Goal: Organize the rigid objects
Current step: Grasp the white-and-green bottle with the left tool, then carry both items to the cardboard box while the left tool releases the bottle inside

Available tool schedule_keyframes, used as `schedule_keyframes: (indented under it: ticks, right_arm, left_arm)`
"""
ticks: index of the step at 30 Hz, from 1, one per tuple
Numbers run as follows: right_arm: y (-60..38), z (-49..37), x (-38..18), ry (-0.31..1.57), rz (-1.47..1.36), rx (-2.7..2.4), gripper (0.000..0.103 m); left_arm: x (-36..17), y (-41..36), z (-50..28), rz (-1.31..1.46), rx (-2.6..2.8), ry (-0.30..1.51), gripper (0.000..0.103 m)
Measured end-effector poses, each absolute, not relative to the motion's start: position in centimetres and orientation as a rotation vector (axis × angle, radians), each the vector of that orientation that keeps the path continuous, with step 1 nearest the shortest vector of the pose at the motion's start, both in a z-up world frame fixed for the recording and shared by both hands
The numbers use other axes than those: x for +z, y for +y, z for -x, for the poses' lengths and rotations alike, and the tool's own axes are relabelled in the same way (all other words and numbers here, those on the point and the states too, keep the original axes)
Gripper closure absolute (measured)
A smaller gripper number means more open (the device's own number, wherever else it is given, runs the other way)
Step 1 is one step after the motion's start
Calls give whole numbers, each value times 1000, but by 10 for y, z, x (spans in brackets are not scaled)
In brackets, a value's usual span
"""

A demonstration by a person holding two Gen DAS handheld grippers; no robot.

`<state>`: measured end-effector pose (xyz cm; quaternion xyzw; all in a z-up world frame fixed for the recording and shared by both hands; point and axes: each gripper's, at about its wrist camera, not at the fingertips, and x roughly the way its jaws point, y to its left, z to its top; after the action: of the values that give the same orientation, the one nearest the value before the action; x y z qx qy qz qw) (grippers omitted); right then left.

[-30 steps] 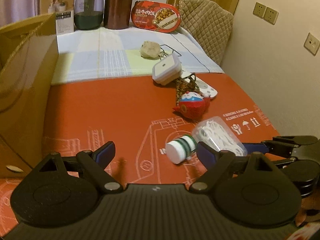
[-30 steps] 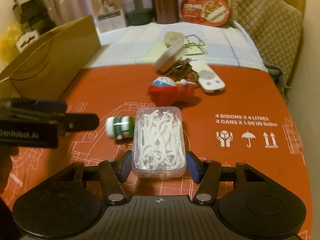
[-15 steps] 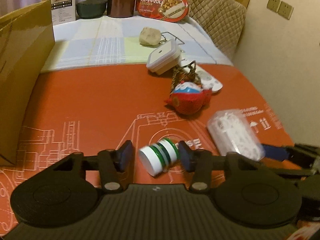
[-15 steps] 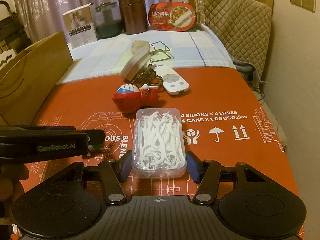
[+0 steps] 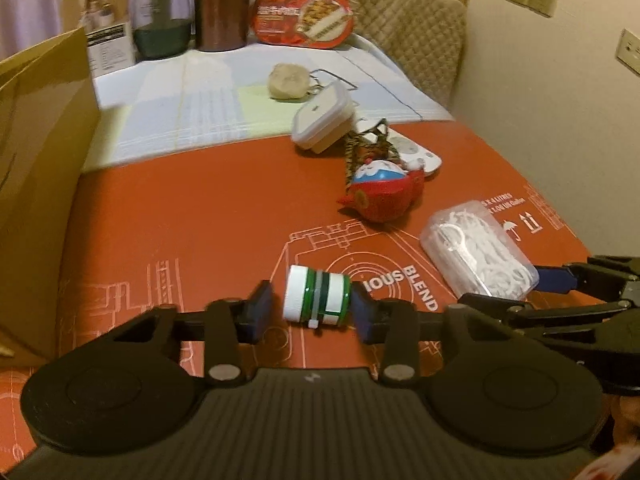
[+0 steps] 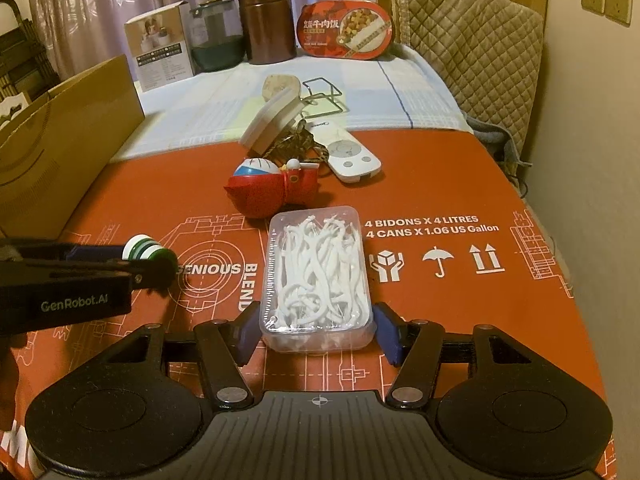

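Fingers of the left gripper (image 5: 311,312) are closed on the small green-and-white bottle (image 5: 317,295), which lies on its side on the red table (image 5: 180,208); the right pad touches its base, while the left pad shows a slight gap at the cap. Fingers of the right gripper (image 6: 316,332) flank the clear floss-pick box (image 6: 316,280) at its near end; whether the pads press on it cannot be confirmed.

Risks:
- Bottle: gripped end to end, on a round ribbed cap. An off-centre lift may let it pivot or slip out.
- Box: held only at one end. It may tilt forward when raised.
- Both grippers work near each other; a collision is possible.
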<state>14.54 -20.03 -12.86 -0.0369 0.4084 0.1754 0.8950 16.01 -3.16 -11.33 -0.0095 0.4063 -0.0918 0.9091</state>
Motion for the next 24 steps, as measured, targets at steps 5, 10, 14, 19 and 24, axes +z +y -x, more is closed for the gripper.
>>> schedule_keyframes:
  ticks: [5,10,14,19,24]
  right_arm:
    - [-199,-146,-130,840,79,359,44]
    - [-197,-151,-131,831,90,347,41]
    - [-194,-158,-132,821,84,337,41]
    - [-188,-166,-134,803,81,324,41]
    - [-184,-163,-134,799,102,323,49]
  left_arm:
    - [-113,-30,-162,18,-205,851,76]
    - [-111,-26,-157,23,-189,856,76]
    - [-108,-21,-152,33,-180,859,76]
    - [-104,-20,-148,36,-183,854,76]
    - [-100,-18,-145,38,-183,852,76]
